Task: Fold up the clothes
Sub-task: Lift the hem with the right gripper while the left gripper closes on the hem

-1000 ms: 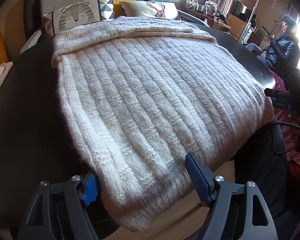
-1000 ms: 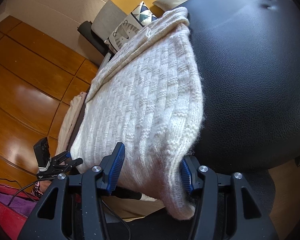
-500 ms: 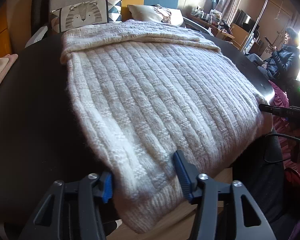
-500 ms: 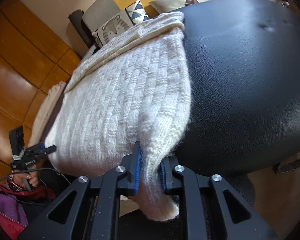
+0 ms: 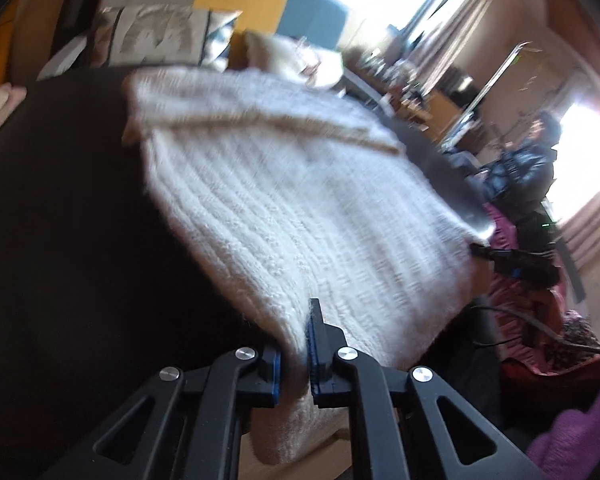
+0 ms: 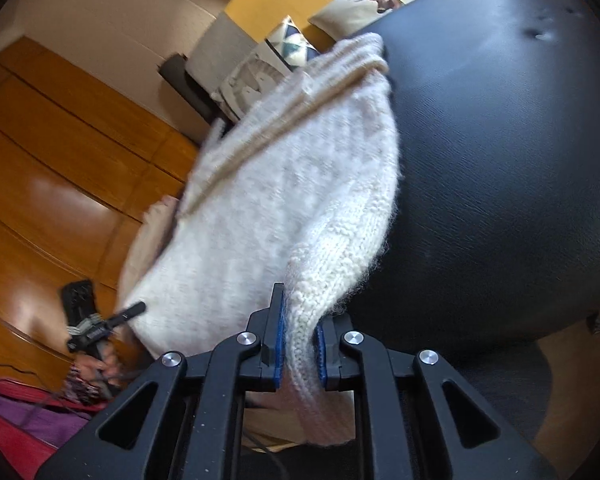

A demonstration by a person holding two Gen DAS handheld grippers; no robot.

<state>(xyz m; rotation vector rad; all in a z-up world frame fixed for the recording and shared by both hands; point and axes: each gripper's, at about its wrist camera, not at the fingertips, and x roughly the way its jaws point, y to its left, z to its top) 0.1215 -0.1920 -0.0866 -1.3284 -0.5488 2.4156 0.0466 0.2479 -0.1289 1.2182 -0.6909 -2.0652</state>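
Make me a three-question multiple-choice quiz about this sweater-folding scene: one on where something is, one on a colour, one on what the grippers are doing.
1. Where does the sweater lie?
A. on a wooden floor
B. on a black padded surface
C. in a basket

2. What colour is the sweater?
A. cream white
B. navy
C. red

3. What is the state of the two grippers?
A. both open above the sweater
B. only the left is shut
C. both shut on the sweater's near edge

Answers:
1. B: the knit spreads over the black padded surface, near edge hanging off.
2. A: the knit looks cream white in both wrist views.
3. C: the left gripper and the right gripper each have knit pinched between blue pads.
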